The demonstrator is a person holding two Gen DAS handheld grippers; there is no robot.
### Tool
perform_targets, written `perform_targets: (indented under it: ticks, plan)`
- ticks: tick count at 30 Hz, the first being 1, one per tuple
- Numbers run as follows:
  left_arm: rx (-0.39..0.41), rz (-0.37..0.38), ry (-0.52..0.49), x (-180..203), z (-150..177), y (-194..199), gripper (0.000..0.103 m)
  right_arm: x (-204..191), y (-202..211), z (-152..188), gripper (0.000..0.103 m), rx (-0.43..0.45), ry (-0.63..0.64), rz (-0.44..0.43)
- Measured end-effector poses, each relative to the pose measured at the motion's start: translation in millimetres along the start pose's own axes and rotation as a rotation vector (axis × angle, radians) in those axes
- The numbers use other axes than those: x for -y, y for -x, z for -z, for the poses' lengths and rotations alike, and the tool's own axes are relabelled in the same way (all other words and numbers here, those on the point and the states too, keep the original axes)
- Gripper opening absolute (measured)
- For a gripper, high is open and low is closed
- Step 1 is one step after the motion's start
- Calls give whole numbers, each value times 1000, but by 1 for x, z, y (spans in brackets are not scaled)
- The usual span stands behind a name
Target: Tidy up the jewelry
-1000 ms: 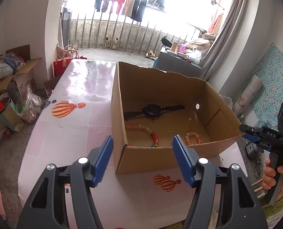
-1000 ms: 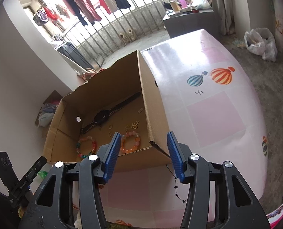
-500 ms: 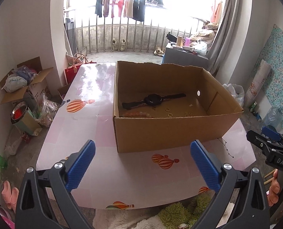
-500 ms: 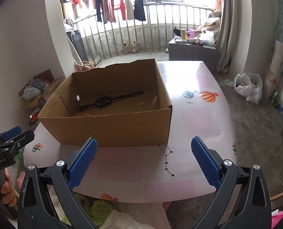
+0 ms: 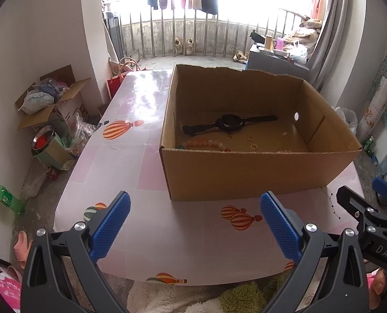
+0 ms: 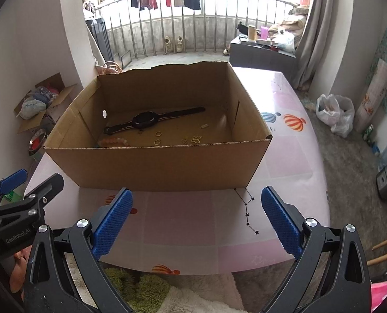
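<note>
An open cardboard box [image 5: 245, 172] [image 6: 162, 167] stands on a pink table [image 5: 130, 161] [image 6: 292, 161]. Inside it lie a black watch [image 5: 230, 124] [image 6: 143, 120], a pink bead bracelet [image 5: 206, 144] [image 6: 115, 141], small gold rings [image 5: 252, 146] [image 6: 157, 142] and gold charms [image 6: 196, 139]. My left gripper [image 5: 195, 225] hangs open over the table's near edge, in front of the box, with nothing between its blue pads. My right gripper [image 6: 197, 220] is open too, empty, and held just short of the box's front wall. Each gripper shows at the edge of the other's view.
Left of the table sit an open carton of clutter [image 5: 49, 99], a metal bowl [image 5: 42, 137] and a green bottle [image 5: 5, 198]. A grey cabinet [image 6: 261, 52] and white bags [image 6: 334, 112] are at the right. A shaggy rug [image 6: 146, 287] lies below the near edge.
Both grippers opened wide and drew back from the box toward the near table edge. The view into the box became shallower, so the front wall hides part of the jewelry.
</note>
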State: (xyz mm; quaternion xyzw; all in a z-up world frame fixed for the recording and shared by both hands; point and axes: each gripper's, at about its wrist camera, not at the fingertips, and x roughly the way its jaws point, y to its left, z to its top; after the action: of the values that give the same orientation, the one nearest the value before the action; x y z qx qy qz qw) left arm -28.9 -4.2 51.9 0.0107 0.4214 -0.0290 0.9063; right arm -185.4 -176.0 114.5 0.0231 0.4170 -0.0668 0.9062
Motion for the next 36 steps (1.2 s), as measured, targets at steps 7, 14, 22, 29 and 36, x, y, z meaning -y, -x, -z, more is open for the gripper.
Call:
perform_targets:
  ticks: [7,14,22,29,36]
  plan:
    - [-67,-11,6,-2,3,-12,98,1,-7,3,95,-35,-10,-10]
    - [-75,-17,17,-3,1,-14,98,0,-4,0,95,-17,1,-13]
    - [-70,-18,-4,3,-2,-13,98,2,-6,0,95,-8,-3,-41]
    - [-67,-12,-3,5,-5,-13,98,8,-7,-3,95,-2,-21,-55]
    - [-119,13,-10,9,-14,-20,98,12,-9,-16,95,-1,-33,-64]
